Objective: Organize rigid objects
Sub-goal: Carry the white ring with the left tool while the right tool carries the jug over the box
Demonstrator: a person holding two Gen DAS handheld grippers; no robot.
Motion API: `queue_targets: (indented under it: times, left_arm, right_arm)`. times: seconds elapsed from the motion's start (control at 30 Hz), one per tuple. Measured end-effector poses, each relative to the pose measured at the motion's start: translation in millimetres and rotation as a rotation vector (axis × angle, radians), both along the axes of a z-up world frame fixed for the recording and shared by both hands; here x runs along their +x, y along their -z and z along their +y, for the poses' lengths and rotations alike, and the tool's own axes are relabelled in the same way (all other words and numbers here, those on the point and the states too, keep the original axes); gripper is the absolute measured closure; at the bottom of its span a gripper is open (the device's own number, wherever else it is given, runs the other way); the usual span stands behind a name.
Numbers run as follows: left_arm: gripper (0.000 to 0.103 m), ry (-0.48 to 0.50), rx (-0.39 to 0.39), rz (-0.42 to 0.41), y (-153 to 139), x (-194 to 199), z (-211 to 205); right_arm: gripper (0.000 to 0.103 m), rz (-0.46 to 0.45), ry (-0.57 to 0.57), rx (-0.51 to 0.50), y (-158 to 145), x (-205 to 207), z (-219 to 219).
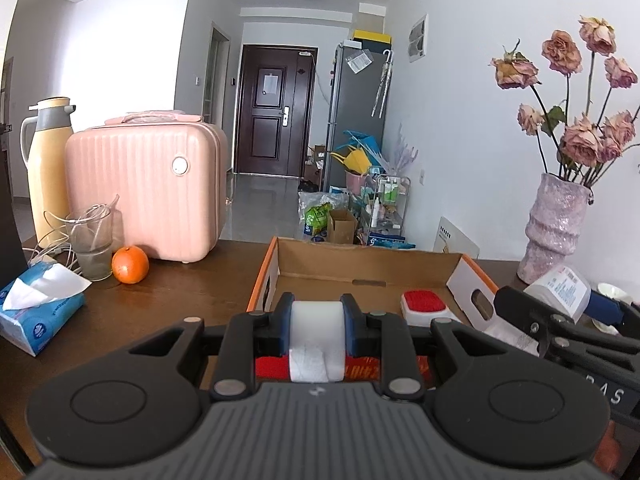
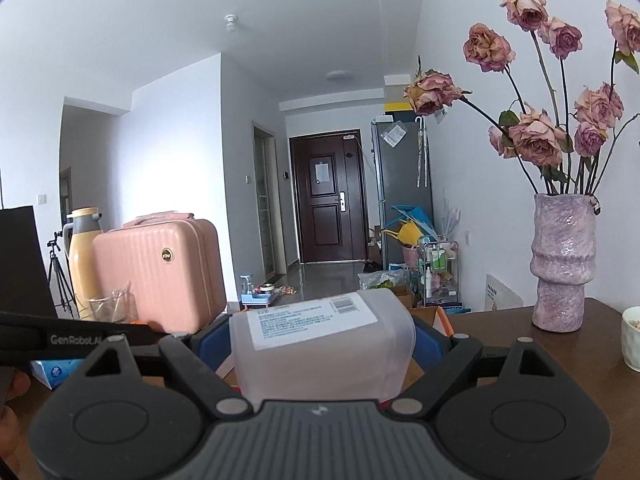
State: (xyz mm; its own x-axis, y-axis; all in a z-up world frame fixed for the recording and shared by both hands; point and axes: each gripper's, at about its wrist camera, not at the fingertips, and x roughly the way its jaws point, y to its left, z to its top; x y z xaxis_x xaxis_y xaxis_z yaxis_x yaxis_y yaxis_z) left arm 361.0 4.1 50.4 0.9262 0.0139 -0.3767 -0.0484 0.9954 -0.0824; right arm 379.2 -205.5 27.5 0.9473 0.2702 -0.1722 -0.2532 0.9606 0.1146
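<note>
Black left gripper [image 1: 316, 320] — blue pads [image 1: 283, 326], grey ribbed body.

Brown table [image 1: 180, 304]: cardboard box [image 1: 360, 268], suitcase [image 1: 148, 184], orange [image 1: 130, 265], vase [image 1: 554, 226]

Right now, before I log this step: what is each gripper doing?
Left gripper: shut on a small white roll.
Right gripper: jaws wide, shut on a translucent labelled box.
</note>
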Motion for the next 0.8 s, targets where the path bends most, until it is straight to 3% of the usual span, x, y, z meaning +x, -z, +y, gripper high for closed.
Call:
queue_targets:
  times: [0.8]
  left_arm:
    - [0.078, -0.005, -0.006, 0.005, 7, 84, -14]
  right_arm:
    - [0.014, 0.039, 0.043, 0.006, -1, 82, -5]
